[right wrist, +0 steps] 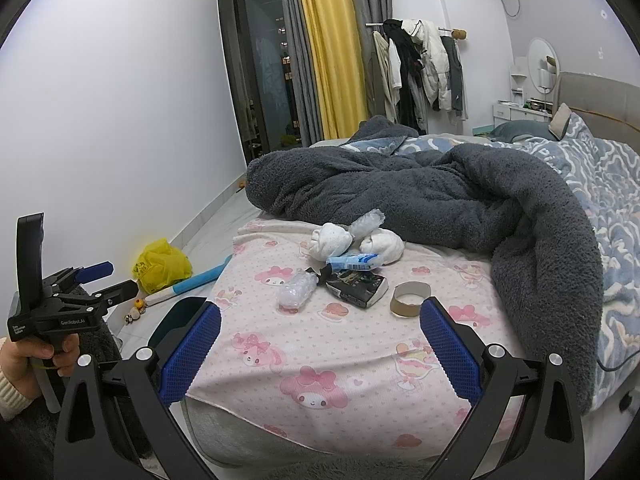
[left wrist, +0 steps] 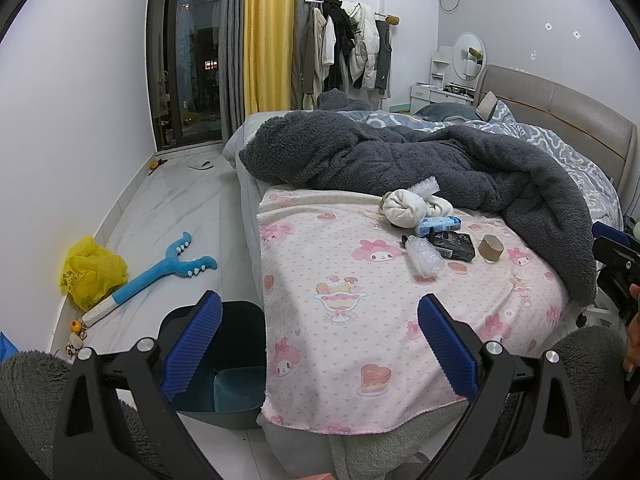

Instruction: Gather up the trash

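A: A bedroom: a bed under a pink cartoon-print cotton sheet [right wrist: 320, 360], a dark grey fleece blanket [right wrist: 440, 196] heaped behind. Where's the rubbish?

B: Mid-sheet, toward twelve o'clock from the right tongs [right wrist: 320, 350]: a short brown cardboard tape core [right wrist: 410, 299], a crumpled black foil packet [right wrist: 357, 283], a clear bubble-wrap wad [right wrist: 296, 290], a blue plastic wrapper [right wrist: 354, 261].

A: Handling?

B: All light, I'd judge. The core is stiff; pinch its wall. Foil and bubble wrap crush and may slip; grip mid-body.

A: Tongs?

B: Both spread apart, empty. The left tongs [left wrist: 320, 338] hang above the dark teal plastic bin [left wrist: 236, 372] at their seven o'clock.

Lilac walls [left wrist: 80, 80], marble floor [left wrist: 180, 208], yellow curtain [left wrist: 268, 32], dark window [left wrist: 188, 52].
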